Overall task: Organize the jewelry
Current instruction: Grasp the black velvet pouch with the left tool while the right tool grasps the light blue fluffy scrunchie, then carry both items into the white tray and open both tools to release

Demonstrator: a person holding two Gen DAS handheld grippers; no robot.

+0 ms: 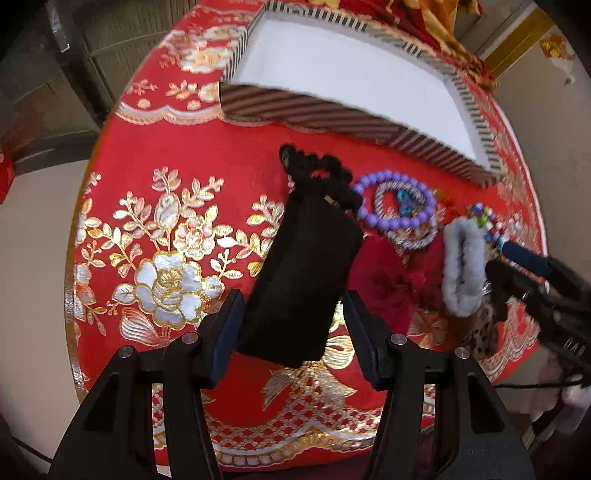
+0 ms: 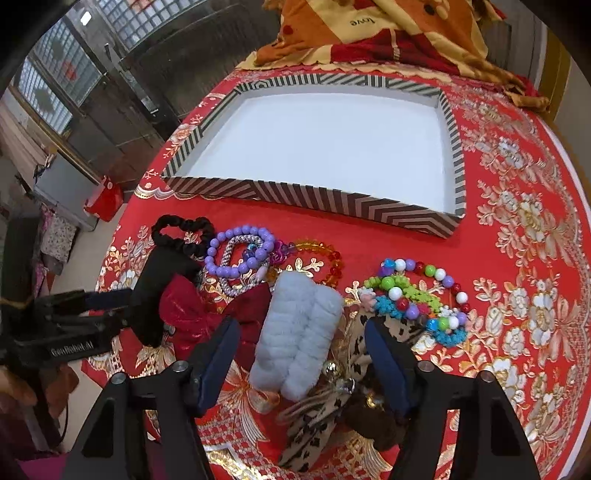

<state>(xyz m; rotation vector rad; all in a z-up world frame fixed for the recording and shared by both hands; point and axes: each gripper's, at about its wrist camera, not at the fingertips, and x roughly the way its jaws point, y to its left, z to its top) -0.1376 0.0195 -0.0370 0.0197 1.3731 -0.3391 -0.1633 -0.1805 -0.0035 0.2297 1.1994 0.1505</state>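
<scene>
— What's the left hand-held gripper (image 1: 291, 328) doing?

— Its jaws are spread wide, one on each side of a black velvet pouch (image 1: 303, 284) lying on the table (image 1: 155, 155). The pads sit beside the pouch; I see no squeeze on it.

— And the right hand-held gripper (image 2: 303, 354)?

— Also spread, pointing steeply down, with a fluffy pale grey scrunchie (image 2: 299, 332) between the pads. There's a gap at both sides, so it isn't pinching.

— What lies around the scrunchie?

— A dark red bow (image 2: 192, 314) just to its left, touching the pouch. Under its near edge, a leopard-print bow (image 2: 314, 432) with a small gold bell (image 2: 330, 368).

— The rest of the jewelry?

— Beyond the pouch, a black scrunchie (image 2: 181, 232). Beside that, a purple bead bracelet (image 2: 240, 251) overlapping a silvery woven bangle (image 2: 236, 280), then an amber and red bead bracelet (image 2: 325, 258). To the right, a cluster of multicoloured bead bracelets (image 2: 417, 299).

— Where's the box?

— The striped tray (image 2: 306, 195), white inside, sits further back on the red embroidered cloth, apart from the pile. Behind it, a folded orange and red blanket (image 2: 369, 33).
</scene>
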